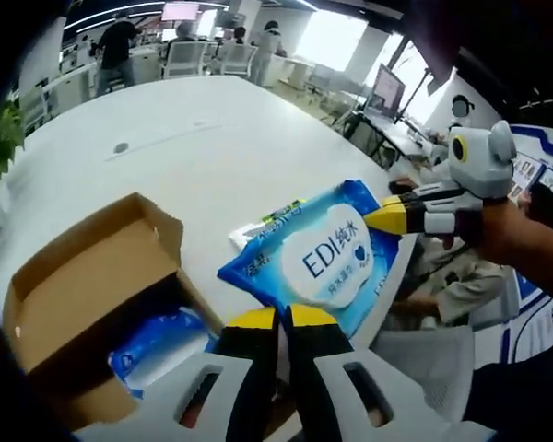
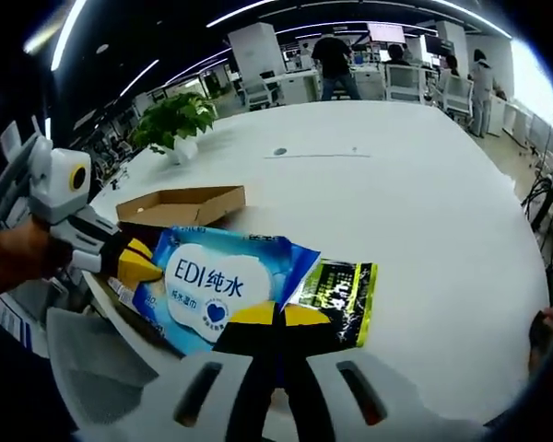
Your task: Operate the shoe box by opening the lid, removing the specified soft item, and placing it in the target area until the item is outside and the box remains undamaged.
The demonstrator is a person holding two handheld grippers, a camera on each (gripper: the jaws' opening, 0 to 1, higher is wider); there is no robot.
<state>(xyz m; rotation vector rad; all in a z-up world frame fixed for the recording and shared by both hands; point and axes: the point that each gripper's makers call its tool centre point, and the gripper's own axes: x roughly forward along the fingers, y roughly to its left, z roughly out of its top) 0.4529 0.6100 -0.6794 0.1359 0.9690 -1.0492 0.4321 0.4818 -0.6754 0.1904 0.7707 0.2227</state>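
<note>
Wipes pack (image 1: 336, 258) is out of the open shoe box (image 1: 92, 295), pinched by my left gripper (image 1: 284, 318) and right gripper (image 2: 276, 315) above the counter (image 1: 194, 147). Next: set it down around 12 o'clock, gently.

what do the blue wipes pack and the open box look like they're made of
The wipes pack looks like soft glossy plastic film: it creases and catches light where both grippers pinch it. The box looks like plain matte brown cardboard, with raw folded flaps.
</note>
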